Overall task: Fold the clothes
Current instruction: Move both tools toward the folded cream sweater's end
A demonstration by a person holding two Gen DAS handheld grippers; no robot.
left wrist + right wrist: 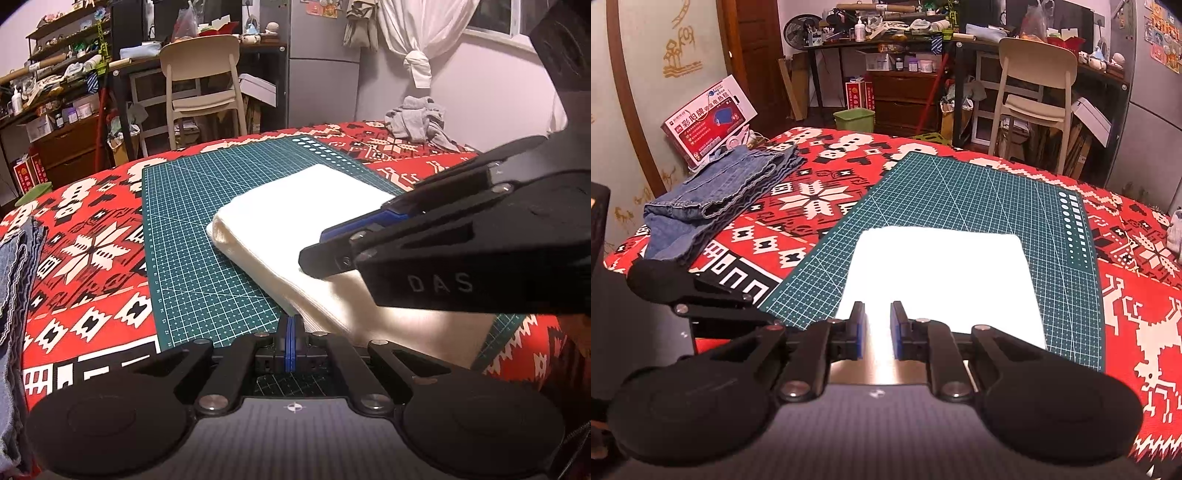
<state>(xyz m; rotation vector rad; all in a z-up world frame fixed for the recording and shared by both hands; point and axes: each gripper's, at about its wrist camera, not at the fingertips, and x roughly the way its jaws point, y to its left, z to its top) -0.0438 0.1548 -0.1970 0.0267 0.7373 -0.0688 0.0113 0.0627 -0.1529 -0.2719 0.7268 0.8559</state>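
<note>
White folded cloth (295,206) is sitting on the cutting mat (184,229); only left view is showing the grey pile (417,118). Left gripper (290,345) is pinched closed, maybe empty; right gripper (877,330) is gaping apart.

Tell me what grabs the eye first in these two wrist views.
The folded white cloth glares bright in the middle of the green cutting mat, itself set on a loud red patterned cover. The right gripper hangs over the cloth's near edge with a gap between its blue pads, while the left gripper sits at the cloth's corner, pads pressed together. Folded denim lies off to the left.
</note>
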